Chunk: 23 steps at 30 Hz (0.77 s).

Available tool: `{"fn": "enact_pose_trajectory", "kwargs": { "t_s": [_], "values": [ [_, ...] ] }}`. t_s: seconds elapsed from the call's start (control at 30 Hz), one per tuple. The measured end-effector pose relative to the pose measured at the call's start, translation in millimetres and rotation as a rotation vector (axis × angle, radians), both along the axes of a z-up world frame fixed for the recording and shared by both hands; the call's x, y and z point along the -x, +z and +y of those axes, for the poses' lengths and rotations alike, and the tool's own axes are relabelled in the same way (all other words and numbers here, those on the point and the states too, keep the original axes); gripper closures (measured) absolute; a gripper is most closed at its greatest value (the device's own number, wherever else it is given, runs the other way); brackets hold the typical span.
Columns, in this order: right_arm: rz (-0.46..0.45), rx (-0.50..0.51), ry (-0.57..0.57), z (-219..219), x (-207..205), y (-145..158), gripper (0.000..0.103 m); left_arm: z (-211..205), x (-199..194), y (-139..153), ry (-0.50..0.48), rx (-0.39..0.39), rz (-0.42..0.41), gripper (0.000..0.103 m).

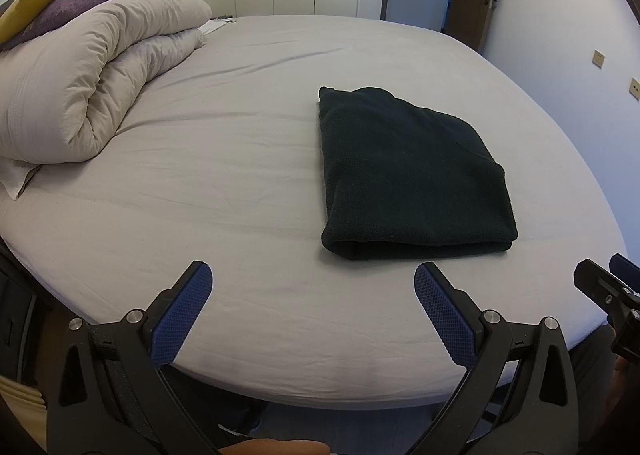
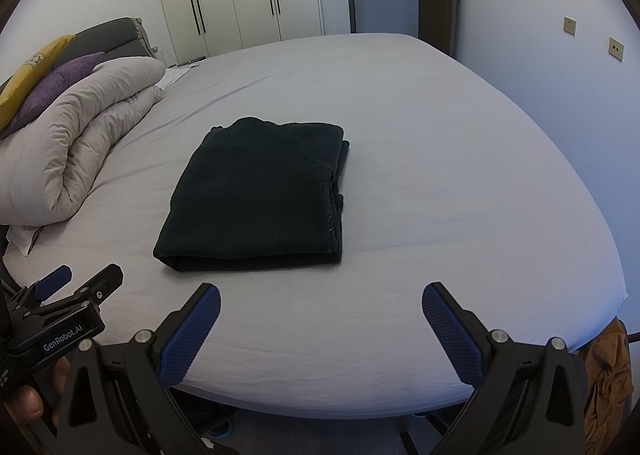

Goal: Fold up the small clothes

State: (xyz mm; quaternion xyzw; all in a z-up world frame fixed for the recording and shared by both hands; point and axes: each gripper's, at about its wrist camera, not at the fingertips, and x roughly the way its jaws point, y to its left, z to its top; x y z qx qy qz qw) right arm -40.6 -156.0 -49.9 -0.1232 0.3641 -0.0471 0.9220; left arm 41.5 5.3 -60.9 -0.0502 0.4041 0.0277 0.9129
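Evidently done: from the left wrist, the left gripper (image 1: 313,287) hangs spread and empty short of the dark garment (image 1: 408,175), folded square on the bed (image 1: 240,135); from the right wrist, the right gripper (image 2: 321,307) likewise gapes unloaded, backed off so the bundle lies undisturbed.

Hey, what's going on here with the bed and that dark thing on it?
A person holds two grippers over the near edge of the bed. The left gripper and right gripper are both open, holding nothing. A dark garment lies folded into a neat rectangle on the sheet, untouched. A rolled duvet sits by the pillows.
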Motion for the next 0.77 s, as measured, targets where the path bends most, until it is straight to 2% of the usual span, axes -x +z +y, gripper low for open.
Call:
{"fn": "enact_pose_trajectory", "kwargs": {
  "t_s": [0.77],
  "values": [
    [0.007,-0.002,-0.004,2.4,6.7,-7.7,0.000,6.9,0.4,-2.0,0.003,-0.012,0.003,0.000]
  ]
}}
